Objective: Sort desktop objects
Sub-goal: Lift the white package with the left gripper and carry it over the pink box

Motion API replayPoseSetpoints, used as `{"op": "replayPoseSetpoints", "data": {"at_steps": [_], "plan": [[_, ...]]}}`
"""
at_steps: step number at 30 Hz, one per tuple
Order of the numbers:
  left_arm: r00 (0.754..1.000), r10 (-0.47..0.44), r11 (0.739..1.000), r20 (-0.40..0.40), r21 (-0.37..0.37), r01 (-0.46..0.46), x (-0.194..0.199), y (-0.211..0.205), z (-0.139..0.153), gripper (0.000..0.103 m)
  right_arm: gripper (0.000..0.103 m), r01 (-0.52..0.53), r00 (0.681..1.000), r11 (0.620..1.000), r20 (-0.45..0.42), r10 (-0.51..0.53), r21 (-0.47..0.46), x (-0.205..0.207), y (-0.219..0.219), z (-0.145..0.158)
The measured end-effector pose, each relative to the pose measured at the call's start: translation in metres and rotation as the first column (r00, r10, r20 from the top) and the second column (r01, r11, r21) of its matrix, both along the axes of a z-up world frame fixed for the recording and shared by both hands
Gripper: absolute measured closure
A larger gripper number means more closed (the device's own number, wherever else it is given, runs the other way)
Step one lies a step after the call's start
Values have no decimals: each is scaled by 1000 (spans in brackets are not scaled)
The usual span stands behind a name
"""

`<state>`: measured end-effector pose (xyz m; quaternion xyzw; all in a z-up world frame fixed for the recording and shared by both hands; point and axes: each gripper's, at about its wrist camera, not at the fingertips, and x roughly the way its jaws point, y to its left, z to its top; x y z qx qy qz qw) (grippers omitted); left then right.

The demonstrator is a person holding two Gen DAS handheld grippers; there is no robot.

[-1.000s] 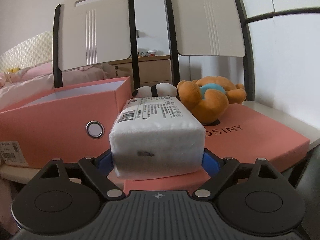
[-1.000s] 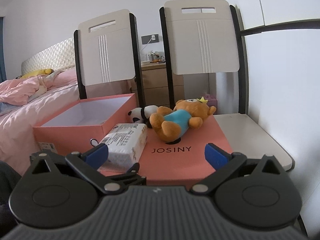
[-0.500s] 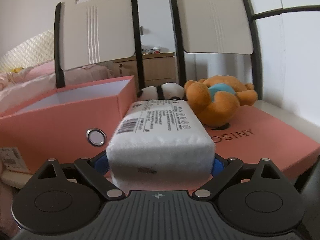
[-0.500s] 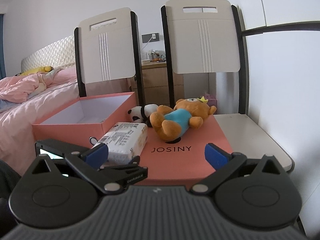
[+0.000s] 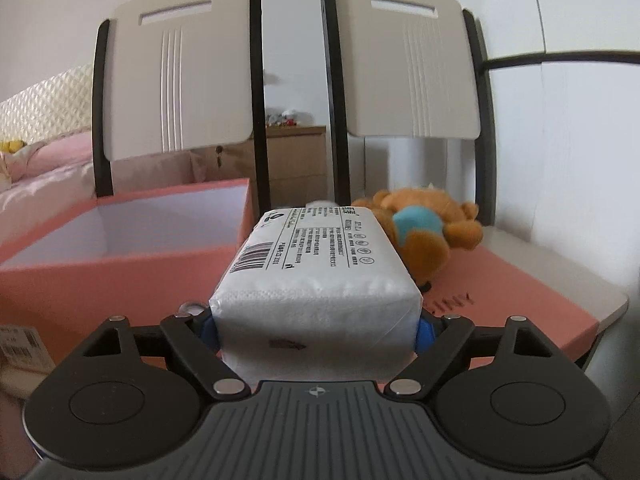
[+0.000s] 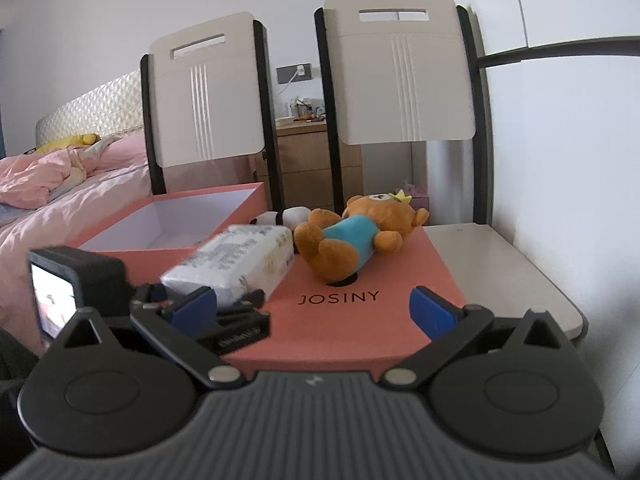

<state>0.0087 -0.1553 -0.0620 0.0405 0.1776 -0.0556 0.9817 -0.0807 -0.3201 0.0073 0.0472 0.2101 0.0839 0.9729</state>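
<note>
Tissue pack (image 5: 316,280) clamped in just-closing left hand-held gripper (image 5: 316,330); right hand-held gripper (image 6: 314,306) open, empty.

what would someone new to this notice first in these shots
The white tissue pack fills the middle of the left wrist view, clamped in the left claw, whose jaws have just been closing on it. Behind it an orange teddy bear lies on the pink box lid, with the open pink box to the left.
</note>
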Motion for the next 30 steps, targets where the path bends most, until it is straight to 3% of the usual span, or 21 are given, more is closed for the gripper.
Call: {"op": "replayPoseSetpoints", "data": {"at_steps": [12, 20, 22, 26, 30], "plan": [[988, -65, 997, 141, -33, 70, -8, 30, 65, 16, 0, -30, 1000, 1000, -6, 30, -3, 11, 20, 0], [971, 6, 1000, 239, -8, -4, 22, 77, 90, 16, 0, -63, 997, 998, -43, 62, -10, 35, 45, -3], [976, 33, 999, 218, 13, -37, 46, 93, 84, 16, 0, -74, 996, 997, -60, 72, -17, 42, 52, -6], [987, 113, 992, 115, -68, -106, 86, 131, 62, 16, 0, -98, 991, 995, -99, 95, -30, 58, 68, -12], [989, 135, 989, 64, -73, -131, 104, 140, 44, 16, 0, -116, 986, 992, -129, 109, -50, 73, 80, -18]]}}
